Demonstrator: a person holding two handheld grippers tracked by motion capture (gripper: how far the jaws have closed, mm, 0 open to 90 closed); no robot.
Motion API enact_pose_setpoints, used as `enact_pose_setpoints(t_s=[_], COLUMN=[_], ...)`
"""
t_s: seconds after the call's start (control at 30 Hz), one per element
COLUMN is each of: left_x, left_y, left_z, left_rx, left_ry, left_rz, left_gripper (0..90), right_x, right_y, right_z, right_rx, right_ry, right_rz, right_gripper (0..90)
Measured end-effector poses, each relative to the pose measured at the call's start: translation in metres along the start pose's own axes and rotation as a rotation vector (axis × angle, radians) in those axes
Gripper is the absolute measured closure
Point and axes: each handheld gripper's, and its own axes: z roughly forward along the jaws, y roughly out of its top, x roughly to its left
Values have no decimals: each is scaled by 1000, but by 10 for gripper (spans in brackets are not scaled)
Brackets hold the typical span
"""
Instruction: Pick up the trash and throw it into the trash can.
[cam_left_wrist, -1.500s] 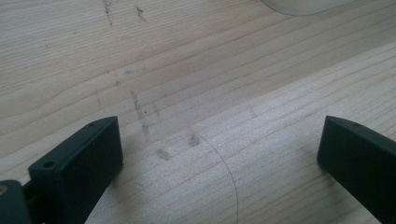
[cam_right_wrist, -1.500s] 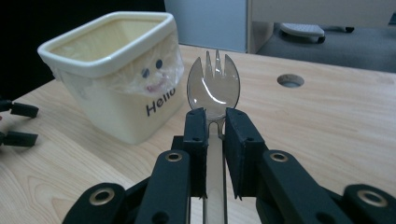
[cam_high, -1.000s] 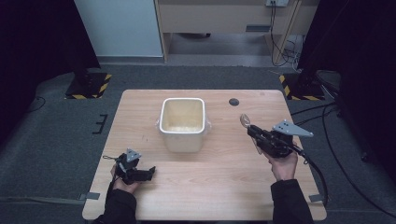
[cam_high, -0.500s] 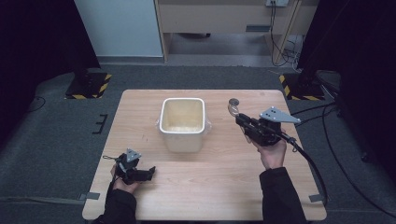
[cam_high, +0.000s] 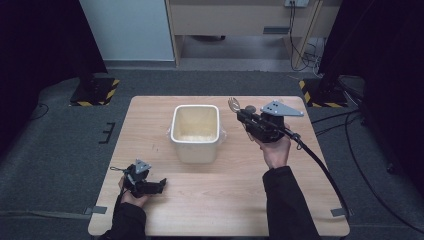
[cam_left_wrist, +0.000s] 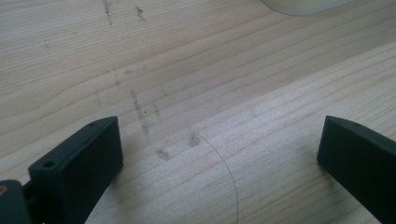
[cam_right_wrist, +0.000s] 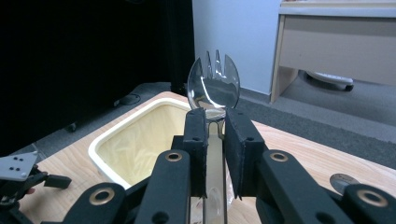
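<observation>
Left tongs (cam_high: 159, 185): held low over the near-left part of the surface (cam_high: 225, 200), nearer than the tub and well apart from it. Jaws spread wide, nothing between them; bare wood grain beneath.

Tub (cam_high: 195, 131): cream, square, open-topped, at the middle of the surface. Seems empty, though the inside is not sharp enough to be sure.

Right tongs (cam_high: 241, 114): held up in a hand (cam_high: 274, 150) just right of the tub, jaws clenched on the handle of a spork (cam_right_wrist: 214, 88). The spork is clear plastic, its tined bowl sticking out past the jaw tips, up and away from the tub's far-right corner.

Small dark disc (cam_right_wrist: 343, 182): right of the tub, on the surface.
</observation>
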Motion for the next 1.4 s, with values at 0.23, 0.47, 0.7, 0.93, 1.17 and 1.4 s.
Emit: enact_pose_setpoints(t_s=[0.23, 0.47, 0.7, 0.93, 1.17, 1.4], left_x=[0, 0, 0, 0, 0, 0], left_y=[0, 0, 0, 0, 0, 1], left_z=[0, 0, 0, 0, 1, 1], left_rx=[0, 0, 0, -1, -1, -1], left_ry=[0, 0, 0, 0, 0, -1], left_rz=[0, 0, 0, 0, 0, 0], left_gripper=[0, 0, 0, 0, 0, 0], right_x=[-2, 2, 8, 15, 16, 21], right_y=[4, 14, 25, 21, 7, -2], right_z=[15, 29, 46, 68, 89, 104], right_rx=[3, 19, 11, 29, 61, 65], right_ry=[-7, -25, -21, -10, -1, 13], right_rz=[7, -27, -36, -33, -12, -5], right_gripper=[790, 790, 790, 790, 790, 790])
